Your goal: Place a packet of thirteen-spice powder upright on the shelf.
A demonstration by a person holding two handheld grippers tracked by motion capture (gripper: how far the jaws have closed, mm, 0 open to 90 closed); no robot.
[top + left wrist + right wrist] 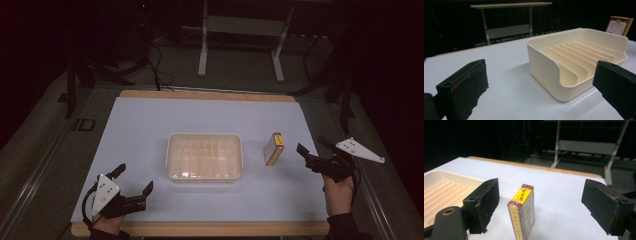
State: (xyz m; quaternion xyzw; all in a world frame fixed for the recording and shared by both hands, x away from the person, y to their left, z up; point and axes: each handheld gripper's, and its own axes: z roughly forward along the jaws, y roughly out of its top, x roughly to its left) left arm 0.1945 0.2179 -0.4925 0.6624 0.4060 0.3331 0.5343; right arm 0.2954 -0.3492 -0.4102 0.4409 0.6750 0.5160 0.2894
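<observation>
A small yellow and brown box (273, 148) stands upright on the white table sheet, just right of a cream ribbed tray (170, 159). My right gripper (313, 146) sits to the right of the box, open, jaws aimed at it. In the right gripper view the box (522, 213) stands a little ahead of the wide-apart jaws, nothing touching it. My left gripper (134, 179) rests near the front left of the table, open and holding nothing. In the left gripper view the tray (544, 65) lies ahead and to the right, with the box (619, 25) beyond it.
The white sheet (150, 120) covers a wooden table whose front edge (200, 229) lies close to both hands. A metal stand (240, 30) is on the dark floor beyond the far edge. The tray holds nothing.
</observation>
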